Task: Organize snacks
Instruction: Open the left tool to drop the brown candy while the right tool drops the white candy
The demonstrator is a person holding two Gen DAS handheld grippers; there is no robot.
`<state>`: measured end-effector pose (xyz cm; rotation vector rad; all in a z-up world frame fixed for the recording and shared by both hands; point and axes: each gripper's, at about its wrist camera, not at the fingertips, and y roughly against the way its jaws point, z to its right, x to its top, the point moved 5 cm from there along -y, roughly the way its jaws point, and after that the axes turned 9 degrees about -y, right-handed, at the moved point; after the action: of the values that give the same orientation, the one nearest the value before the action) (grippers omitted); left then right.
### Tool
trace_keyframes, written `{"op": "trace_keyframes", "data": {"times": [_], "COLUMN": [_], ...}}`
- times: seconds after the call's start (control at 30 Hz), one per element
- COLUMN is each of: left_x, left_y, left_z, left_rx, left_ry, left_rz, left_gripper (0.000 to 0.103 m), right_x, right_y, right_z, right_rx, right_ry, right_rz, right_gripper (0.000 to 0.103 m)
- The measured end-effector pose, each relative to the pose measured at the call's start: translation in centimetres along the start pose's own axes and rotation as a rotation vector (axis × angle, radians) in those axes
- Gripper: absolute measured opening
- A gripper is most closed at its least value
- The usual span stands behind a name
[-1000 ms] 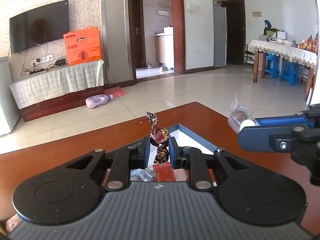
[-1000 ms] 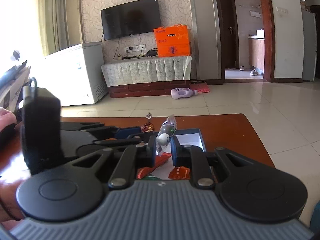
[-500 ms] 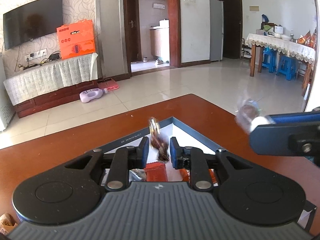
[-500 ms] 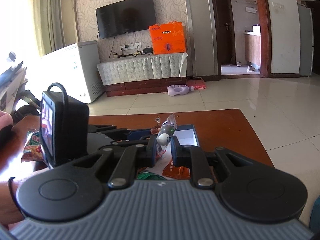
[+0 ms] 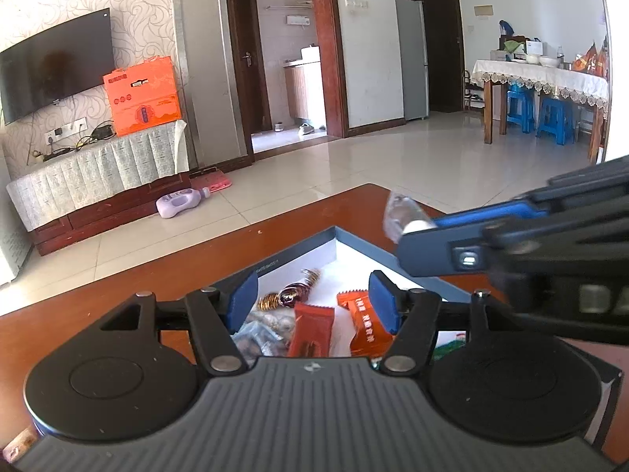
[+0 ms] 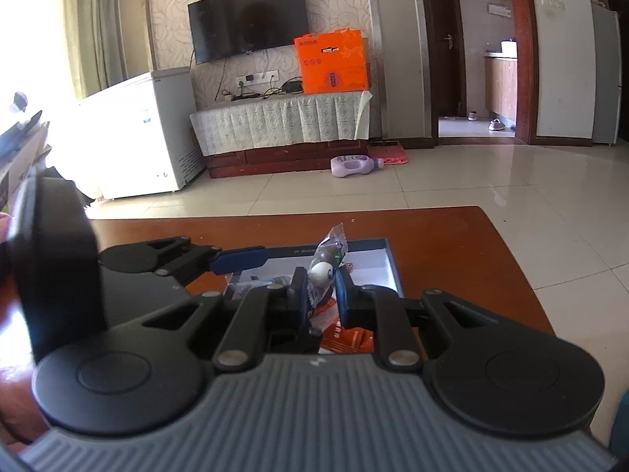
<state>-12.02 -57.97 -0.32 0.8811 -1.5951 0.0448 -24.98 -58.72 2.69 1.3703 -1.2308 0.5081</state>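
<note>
A shallow blue-rimmed box [image 5: 354, 242] with a white floor sits on the brown table and holds several snacks. A twist-wrapped brown and gold candy [image 5: 293, 295] lies in it, next to two orange packets [image 5: 363, 320]. My left gripper [image 5: 314, 305] is open and empty just above the box. My right gripper [image 6: 320, 289] is shut on a clear-wrapped snack [image 6: 326, 257] and holds it over the box [image 6: 389, 259]. The wrapped snack [image 5: 399, 212] and the right gripper's fingers [image 5: 440, 249] show at the right of the left wrist view.
The brown table [image 6: 452, 244] ends a short way beyond the box, with tiled floor past it. My left gripper's fingers [image 6: 240, 257] reach in from the left in the right wrist view. Clear-wrapped snacks [image 5: 259, 332] lie at the box's near left.
My left gripper has opened and let go of the twist-wrapped candy, which now lies in the box. Both grippers have moved lower and closer over the box. The right still holds its snack.
</note>
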Motion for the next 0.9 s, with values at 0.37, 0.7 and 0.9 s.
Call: {"op": "trace_keyframes", "data": {"times": [0.37,0.7,0.9], "left_x": [-2.0,-2.8,-2.9], "left_y": [3.6,5.0,5.7], "left_z": [-0.1,-0.2,0.3], "left_rx": [0.018,0.017,0.020], "left_ry": [-0.014,-0.016,-0.009], "left_rz": [-0.005,-0.014,-0.018], "left_gripper": [0.073,0.075,0.076], "right_x": [-0.1,-0.4,-0.6], "right_y": [-2.3,-3.5,-3.3], "right_z": [-0.5,-0.9,-1.1], "right_rx": [-0.009,-0.038,-0.036], "right_ry": [0.005,-0.002,-0.017], "right_rz": [-0.041,-0.083,-0.095], "right_gripper": [0.018,0.019,0.021]}}
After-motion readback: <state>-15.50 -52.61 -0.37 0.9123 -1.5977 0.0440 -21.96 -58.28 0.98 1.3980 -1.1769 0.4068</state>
